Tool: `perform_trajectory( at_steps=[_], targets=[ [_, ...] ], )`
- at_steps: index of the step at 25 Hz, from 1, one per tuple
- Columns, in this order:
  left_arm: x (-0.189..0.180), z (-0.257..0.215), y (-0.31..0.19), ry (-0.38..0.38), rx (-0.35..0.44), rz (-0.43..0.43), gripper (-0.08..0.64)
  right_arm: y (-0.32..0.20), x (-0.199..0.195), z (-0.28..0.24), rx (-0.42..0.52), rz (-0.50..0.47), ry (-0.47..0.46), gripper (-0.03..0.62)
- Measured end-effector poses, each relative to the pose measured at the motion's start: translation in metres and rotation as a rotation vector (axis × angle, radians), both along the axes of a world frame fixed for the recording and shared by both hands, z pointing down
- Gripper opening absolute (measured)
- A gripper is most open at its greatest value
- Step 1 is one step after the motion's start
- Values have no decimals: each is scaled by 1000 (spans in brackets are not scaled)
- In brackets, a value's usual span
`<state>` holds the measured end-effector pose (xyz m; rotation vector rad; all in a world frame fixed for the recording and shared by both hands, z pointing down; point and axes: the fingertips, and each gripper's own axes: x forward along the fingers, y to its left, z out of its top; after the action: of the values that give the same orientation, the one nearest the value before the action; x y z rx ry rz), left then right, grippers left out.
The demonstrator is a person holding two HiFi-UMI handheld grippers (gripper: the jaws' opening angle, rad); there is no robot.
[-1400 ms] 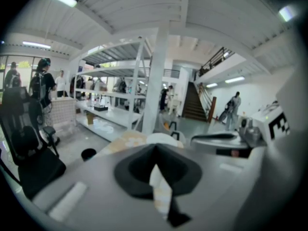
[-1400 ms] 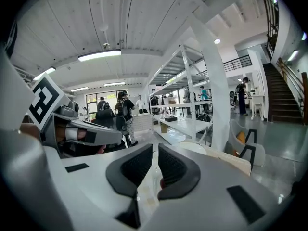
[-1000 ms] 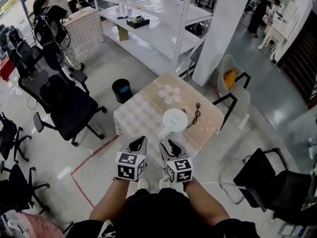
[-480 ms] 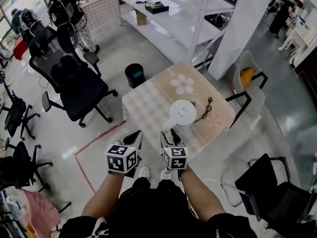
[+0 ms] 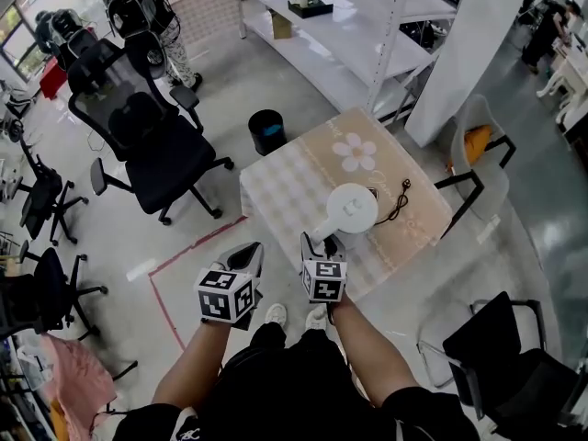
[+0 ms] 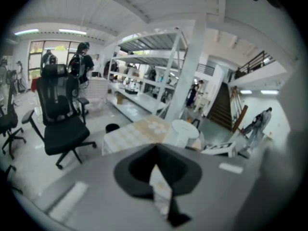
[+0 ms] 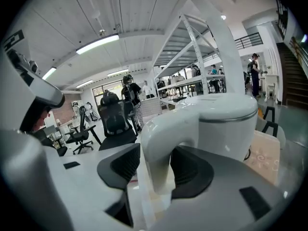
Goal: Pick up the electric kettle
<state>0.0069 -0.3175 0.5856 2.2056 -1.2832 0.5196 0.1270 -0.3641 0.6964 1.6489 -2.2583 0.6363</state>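
Right tool [image 7: 151,166], jaws wide apart, straddles the upright handle [image 7: 156,138] of the electric kettle [image 5: 352,208], not yet squeezing it. It stands beside my near tabletop [image 5: 285,191] edge, and my closed left tool [image 5: 248,254] hangs farther off.

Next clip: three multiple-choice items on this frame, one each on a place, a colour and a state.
1. The kettle stands: A) on the floor B) on the checked table C) on a chair.
2. The kettle is: A) black B) red C) white.
3. The right gripper is: A) open, the kettle's handle between its jaws B) shut, empty C) shut on the spout.
Answers: 1 B: the head view shows it on the table. 2 C: white in every view. 3 A: the right gripper view shows pads apart beside the handle.
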Motion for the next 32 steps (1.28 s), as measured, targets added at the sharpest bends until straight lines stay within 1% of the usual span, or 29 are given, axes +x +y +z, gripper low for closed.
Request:
perform_trajectory(
  at_steps=[5, 8, 15, 21, 28, 32],
  targets=[
    [-2, 1, 1, -21, 7, 3, 1, -11, -4, 4, 25, -33, 52, 173],
    [-1, 2, 1, -26, 4, 11, 2, -15, -5, 3, 55, -22, 67, 141],
    [1, 5, 2, -55, 0, 35, 2, -19, -6, -1, 86, -46, 100, 140],
    [0, 5, 0, -56, 2, 38, 2, -25, 0, -24, 140, -26, 80, 140],
    [8, -1, -4, -46, 23, 54, 2, -22, -5, -46, 180, -61, 107, 141],
    [12, -6, -8, -32, 42, 58, 2, -21, -8, -63, 203, -92, 148, 141]
  ],
)
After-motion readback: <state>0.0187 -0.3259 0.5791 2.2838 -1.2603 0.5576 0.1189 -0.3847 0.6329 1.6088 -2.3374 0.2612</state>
